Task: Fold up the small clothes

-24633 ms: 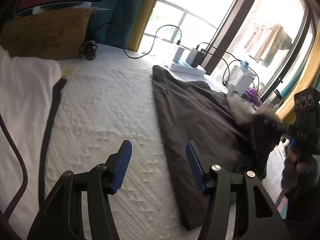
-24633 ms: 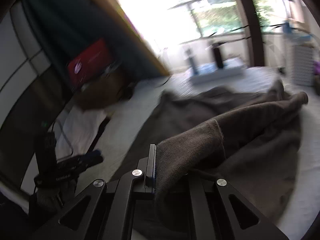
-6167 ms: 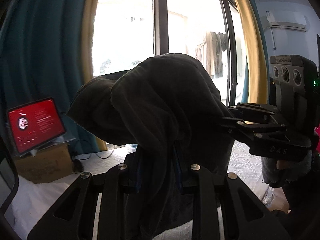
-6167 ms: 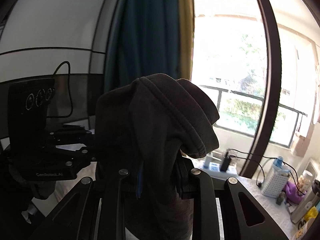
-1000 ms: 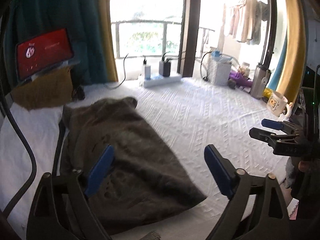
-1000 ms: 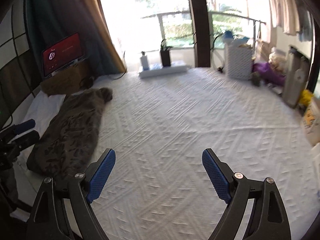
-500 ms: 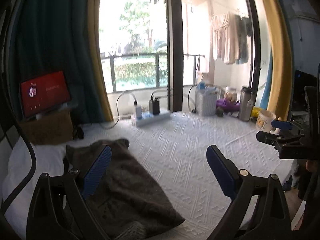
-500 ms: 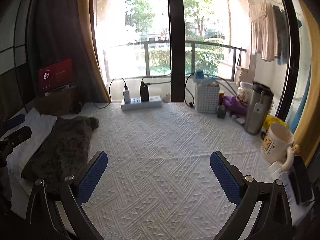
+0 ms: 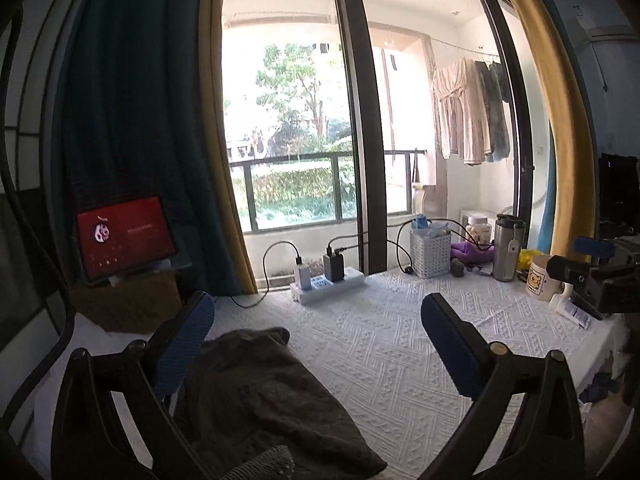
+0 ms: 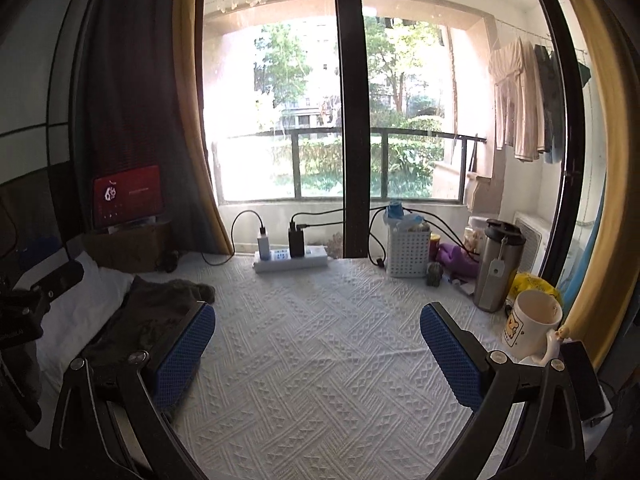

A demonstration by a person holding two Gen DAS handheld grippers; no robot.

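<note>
- Your left gripper (image 9: 316,348) has just opened wide and holds nothing.
- Your right gripper (image 10: 318,354) is wide open, empty too.
- The folded dark cloth (image 9: 256,396) lies on the white bed (image 10: 320,340).

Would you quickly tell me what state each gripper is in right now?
Left gripper: open, holding nothing; jaws just widened.
Right gripper: open, holding nothing.

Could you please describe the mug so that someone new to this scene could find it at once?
Start at the big window and follow the white bedspread to its right edge. The mug stands there beside a steel tumbler; it alone is white with a cartoon bear.
</note>
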